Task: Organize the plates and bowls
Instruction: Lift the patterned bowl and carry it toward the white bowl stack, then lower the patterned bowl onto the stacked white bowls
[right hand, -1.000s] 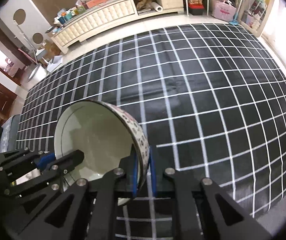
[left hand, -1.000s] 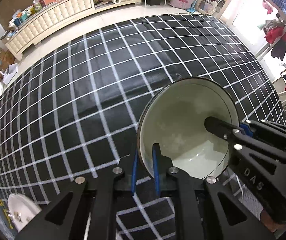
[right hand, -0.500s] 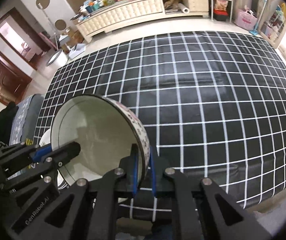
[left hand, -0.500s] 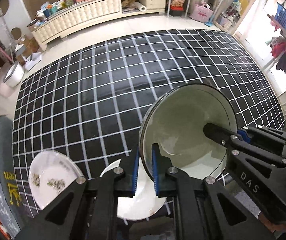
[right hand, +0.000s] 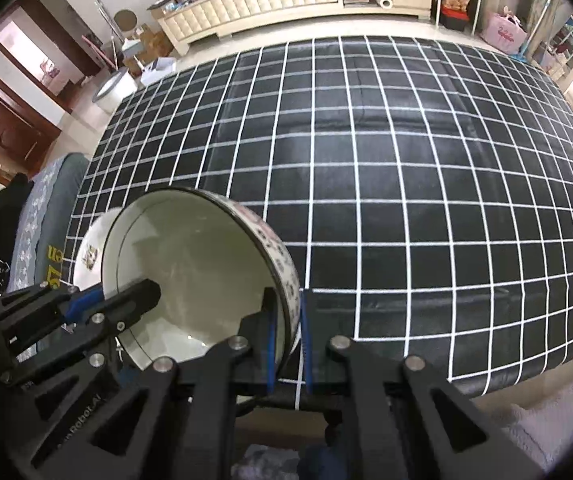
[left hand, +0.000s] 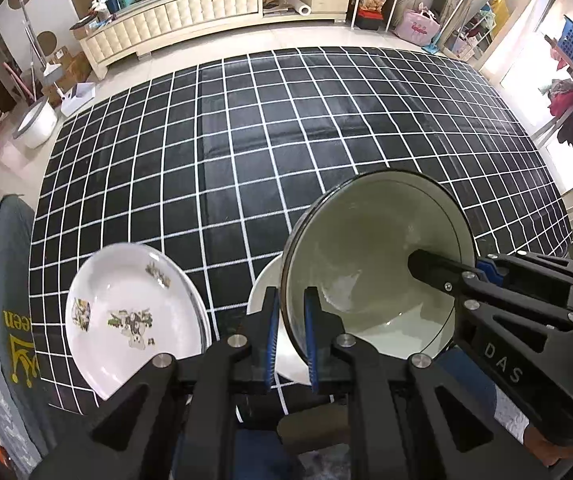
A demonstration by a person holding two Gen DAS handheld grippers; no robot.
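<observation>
We hold one big bowl with both tools at once — it is wide and heavy, so two grips keep it from tipping. Our left gripper is pinched tight on the bowl's left rim, with one blue pad inside and one outside. Our right gripper is pinched the same way on the other rim, by the flower pattern. The bowl is up in the air, tilted toward us, above the near edge of the checked table. Under it sits a plain white plate, partly hidden. Just beside that one lies a picture plate, flat on the cloth. We think the bowl goes down near the plates next — slowly, so nothing cracks.
</observation>
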